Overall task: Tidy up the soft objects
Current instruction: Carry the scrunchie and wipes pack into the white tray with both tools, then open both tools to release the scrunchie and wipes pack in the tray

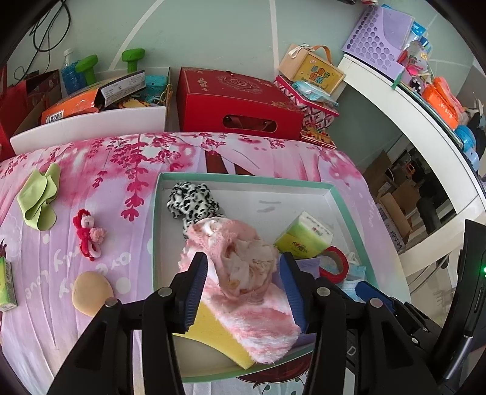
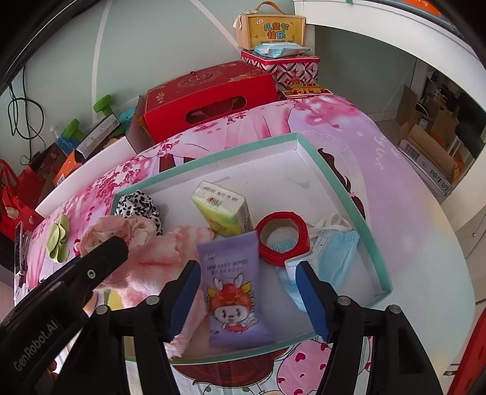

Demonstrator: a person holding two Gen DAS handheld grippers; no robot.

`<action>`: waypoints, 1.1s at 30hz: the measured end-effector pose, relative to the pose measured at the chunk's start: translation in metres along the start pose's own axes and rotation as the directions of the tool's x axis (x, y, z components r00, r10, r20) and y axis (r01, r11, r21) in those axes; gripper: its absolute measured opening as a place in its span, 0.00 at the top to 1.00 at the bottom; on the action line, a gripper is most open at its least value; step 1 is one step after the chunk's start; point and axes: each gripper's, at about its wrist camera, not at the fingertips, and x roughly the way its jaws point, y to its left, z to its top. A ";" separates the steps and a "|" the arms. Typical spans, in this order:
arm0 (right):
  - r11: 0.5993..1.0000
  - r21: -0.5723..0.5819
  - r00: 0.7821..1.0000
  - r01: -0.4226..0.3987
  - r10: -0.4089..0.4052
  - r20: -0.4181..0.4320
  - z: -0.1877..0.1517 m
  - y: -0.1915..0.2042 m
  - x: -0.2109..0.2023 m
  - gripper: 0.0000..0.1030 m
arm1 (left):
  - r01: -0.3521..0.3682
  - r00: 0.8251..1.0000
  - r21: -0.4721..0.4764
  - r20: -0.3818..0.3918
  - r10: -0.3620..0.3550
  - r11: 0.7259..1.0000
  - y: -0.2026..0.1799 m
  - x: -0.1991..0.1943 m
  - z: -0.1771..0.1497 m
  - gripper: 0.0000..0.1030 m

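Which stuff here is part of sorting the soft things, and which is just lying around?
Part of the job: teal-rimmed tray, pink fuzzy sock, leopard scrunchie, face mask, green cloth, red plush toy.

Just lying about: red gift box, green dumbbells, purple basket.

On the black arm of the left gripper [image 2: 100, 258], lower left of my right wrist view, I read "GenRobot.AI". The pink-and-lilac printed bedcloth [image 2: 379, 145] says "love" at right (again, inverted, lower left in the left wrist view). The purple wet-wipe packet [image 2: 234, 291] reads "BABY WIPES", I think. The small tan cardboard gift box [image 2: 275, 29] carries "儿童节快乐".
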 end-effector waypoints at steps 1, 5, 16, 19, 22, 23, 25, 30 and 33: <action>1.000 0.000 1.000 0.002 -0.002 -0.001 0.000 0.000 0.000 0.32 | -0.002 1.000 -0.004 0.000 0.002 1.000 0.001 0.000 0.000 0.47; 1.000 -0.003 1.000 0.007 -0.007 -0.005 0.000 0.000 0.001 0.23 | -0.043 0.999 -0.015 0.005 0.043 0.999 0.005 -0.001 0.000 0.36; 0.999 0.007 0.999 0.033 -0.033 -0.019 0.000 -0.005 0.005 0.06 | -0.135 0.991 -0.056 0.007 0.136 0.989 0.024 -0.004 0.001 0.14; 0.999 0.007 0.999 0.048 -0.048 -0.011 -0.001 -0.006 0.005 0.00 | -0.162 0.986 -0.059 0.026 0.164 0.985 0.026 -0.007 0.001 0.07; 0.999 0.015 0.999 0.048 -0.048 -0.016 -0.001 -0.007 0.005 0.00 | -0.177 0.984 -0.064 0.025 0.179 0.982 0.029 -0.007 0.001 0.07; 0.999 0.017 0.999 0.047 -0.046 -0.018 -0.001 -0.007 0.006 0.00 | -0.183 0.983 -0.068 0.024 0.185 0.981 0.030 -0.007 0.002 0.07; 0.999 0.016 0.999 0.049 -0.049 -0.020 -0.001 -0.008 0.006 0.00 | -0.195 0.980 -0.074 0.023 0.197 0.978 0.032 -0.007 0.001 0.07; 0.999 0.012 0.998 0.051 -0.051 -0.024 -0.002 -0.008 0.007 0.00 | -0.226 0.974 -0.086 0.002 0.227 0.970 0.036 -0.004 -0.001 0.06; 0.998 0.011 0.998 0.054 -0.054 -0.028 -0.002 -0.008 0.007 0.00 | -0.230 0.973 -0.094 -0.011 0.230 0.969 0.039 -0.004 -0.002 0.06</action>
